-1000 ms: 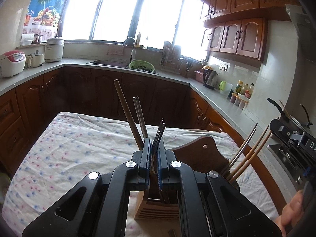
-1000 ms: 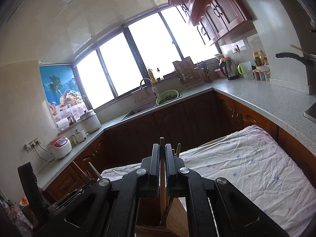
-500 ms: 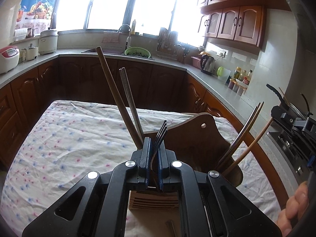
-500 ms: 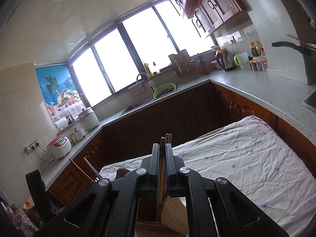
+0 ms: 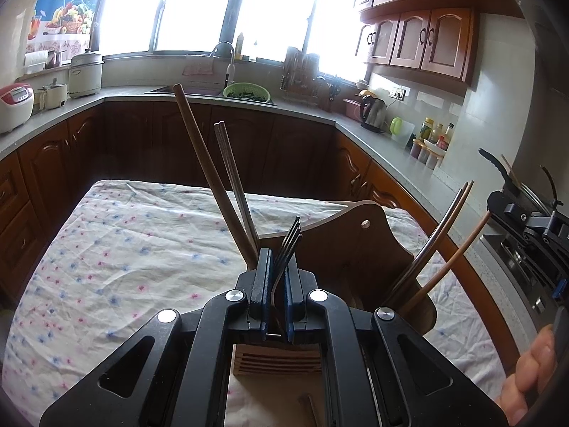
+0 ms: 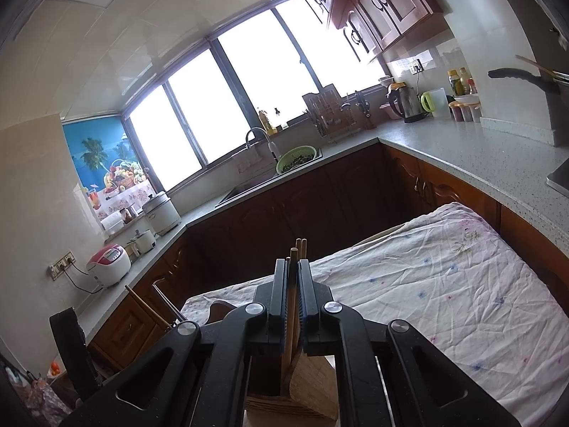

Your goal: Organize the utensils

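1. Left gripper (image 5: pixel 276 265): jaws pinched a dark metal fork (image 5: pixel 290 240) by its neck, tines up and tilted toward the far right corner of the bench (image 5: pixel 106 249), above the wooden holder (image 5: pixel 355 249).

2. Right gripper (image 6: pixel 292 284): jaws were pressed on a wooden chopstick (image 6: pixel 291 306), which stood nearly upright between them, its top just past the jaw tips, its lower part running down toward the holder (image 6: pixel 313 384). Two more wooden stick ends (image 6: pixel 301 247) showed just behind it.

3. Holder: wooden, with a tall curved back panel and a slotted block (image 5: pixel 277 359) at its near side; it stood on the bench near the near edge, toward the right.

4. Holder contents, left wrist view: a long wooden handle (image 5: pixel 206 174) and a pair of metal chopsticks (image 5: pixel 233 174) leaned toward the far left corner; two metal sticks (image 5: pixel 441 235) and one wooden stick (image 5: pixel 458 259) leaned right.

5. Bench: covered by a white cloth with small pink and blue flowers, wrinkled.

6. Hand (image 5: pixel 530 370): the person's fingers showed at the lower right edge of the left wrist view, on the right gripper's body.
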`<state>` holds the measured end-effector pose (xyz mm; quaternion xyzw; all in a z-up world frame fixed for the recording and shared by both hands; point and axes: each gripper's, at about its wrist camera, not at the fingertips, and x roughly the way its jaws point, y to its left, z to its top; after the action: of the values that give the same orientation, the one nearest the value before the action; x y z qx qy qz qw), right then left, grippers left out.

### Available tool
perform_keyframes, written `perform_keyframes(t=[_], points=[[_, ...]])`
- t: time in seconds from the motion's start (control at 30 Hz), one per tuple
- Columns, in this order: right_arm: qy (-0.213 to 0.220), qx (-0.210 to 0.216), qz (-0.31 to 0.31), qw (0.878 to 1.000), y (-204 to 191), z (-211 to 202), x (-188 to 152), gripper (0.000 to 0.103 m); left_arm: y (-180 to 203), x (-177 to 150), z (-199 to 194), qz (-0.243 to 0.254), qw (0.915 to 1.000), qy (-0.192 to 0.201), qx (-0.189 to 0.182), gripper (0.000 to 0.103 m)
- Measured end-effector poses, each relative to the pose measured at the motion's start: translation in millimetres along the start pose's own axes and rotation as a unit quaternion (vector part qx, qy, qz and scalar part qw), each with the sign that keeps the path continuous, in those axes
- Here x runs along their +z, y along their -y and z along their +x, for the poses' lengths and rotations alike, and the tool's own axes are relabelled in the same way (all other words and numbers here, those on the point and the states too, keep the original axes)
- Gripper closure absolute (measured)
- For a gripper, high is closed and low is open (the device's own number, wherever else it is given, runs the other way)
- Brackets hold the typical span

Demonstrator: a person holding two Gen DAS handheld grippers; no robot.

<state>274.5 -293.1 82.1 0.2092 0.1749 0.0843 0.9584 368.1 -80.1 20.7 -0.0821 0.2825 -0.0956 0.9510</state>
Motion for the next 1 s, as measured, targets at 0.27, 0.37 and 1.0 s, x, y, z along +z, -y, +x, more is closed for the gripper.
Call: perform_keyframes(t=[0.27, 0.37, 1.0], points=[[-0.009, -0.004, 0.015, 1.000, 6, 0, -2, 0.091, -1, 0, -3, -0.001, 0.9999, -0.009, -0.008, 0.092], [-0.010, -0.004, 0.016, 1.000, 6, -2, -2, 0.081, 2, -1, -5, 0.001, 0.9999, -0.011, -0.012, 0.081], [-0.017, 0.005, 0.019, 1.000, 1, -17, -2, 0.056, -3, -15, -43, -0.006, 0.9999, 0.003, -0.008, 0.025]])
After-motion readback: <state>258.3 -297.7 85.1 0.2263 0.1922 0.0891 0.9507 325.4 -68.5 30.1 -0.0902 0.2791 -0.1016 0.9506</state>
